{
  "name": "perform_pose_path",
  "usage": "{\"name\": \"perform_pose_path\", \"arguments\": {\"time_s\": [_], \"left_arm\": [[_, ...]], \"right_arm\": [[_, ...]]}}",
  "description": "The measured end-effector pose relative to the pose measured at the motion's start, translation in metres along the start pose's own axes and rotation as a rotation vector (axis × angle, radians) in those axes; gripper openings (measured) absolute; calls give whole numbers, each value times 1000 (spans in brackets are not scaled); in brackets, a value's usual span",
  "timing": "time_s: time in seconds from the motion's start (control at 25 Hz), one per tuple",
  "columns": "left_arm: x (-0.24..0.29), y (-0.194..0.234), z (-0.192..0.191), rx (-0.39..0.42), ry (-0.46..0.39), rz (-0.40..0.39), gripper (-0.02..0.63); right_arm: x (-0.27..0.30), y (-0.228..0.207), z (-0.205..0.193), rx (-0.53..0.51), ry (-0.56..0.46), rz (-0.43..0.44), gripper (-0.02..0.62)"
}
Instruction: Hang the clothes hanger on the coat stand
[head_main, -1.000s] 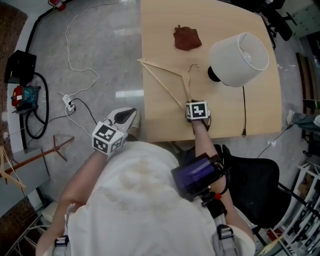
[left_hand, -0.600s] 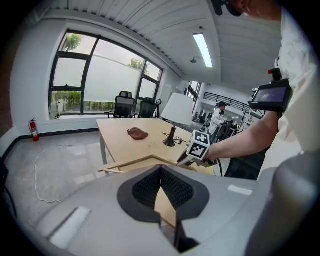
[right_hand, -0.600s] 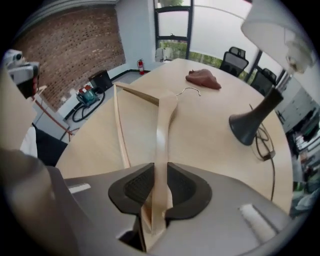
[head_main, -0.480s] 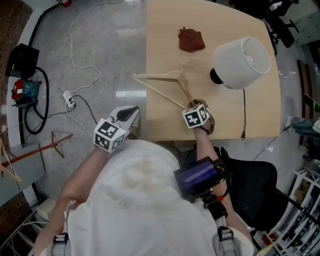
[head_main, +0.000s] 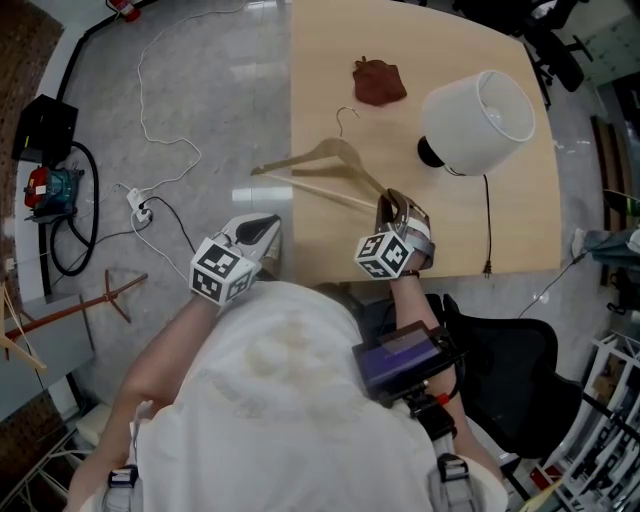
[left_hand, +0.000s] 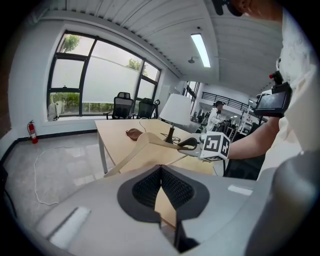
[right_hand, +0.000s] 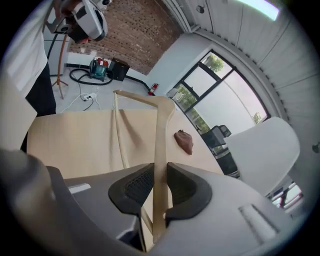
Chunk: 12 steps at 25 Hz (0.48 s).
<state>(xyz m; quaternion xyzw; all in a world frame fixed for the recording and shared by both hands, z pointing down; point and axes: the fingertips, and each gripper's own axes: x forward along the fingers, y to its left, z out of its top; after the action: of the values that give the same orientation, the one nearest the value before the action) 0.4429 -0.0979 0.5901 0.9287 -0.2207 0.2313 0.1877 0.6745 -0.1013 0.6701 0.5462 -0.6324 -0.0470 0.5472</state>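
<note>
R gripper (head_main: 392, 205) clamped on one arm-end of wooden hanger (head_main: 330, 160); pads pinch the slat both sides. Hanger lifted off table (head_main: 500, 230), tilted, wire hook toward far side, free arm-end out past table's left edge. L gripper (head_main: 262, 228) jaws together, nothing btwn them, held off table's left edge near person's body. Coat stand (head_main: 70, 315) on floor, well left. Lamp (head_main: 478, 118) and brown cloth (head_main: 378, 80) on table beyond hanger.
</note>
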Motion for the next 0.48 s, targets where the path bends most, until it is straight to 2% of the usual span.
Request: {"name": "perform_pose_path", "arguments": {"time_s": [0.2, 0.48], "left_arm": [[-3, -1, -2, 5, 0, 4, 2], [-12, 5, 6, 27, -31, 53, 2]], "right_arm": [[-15, -18, 20, -81, -78, -107, 94], [-34, -49, 65, -110, -226, -198, 94]]}}
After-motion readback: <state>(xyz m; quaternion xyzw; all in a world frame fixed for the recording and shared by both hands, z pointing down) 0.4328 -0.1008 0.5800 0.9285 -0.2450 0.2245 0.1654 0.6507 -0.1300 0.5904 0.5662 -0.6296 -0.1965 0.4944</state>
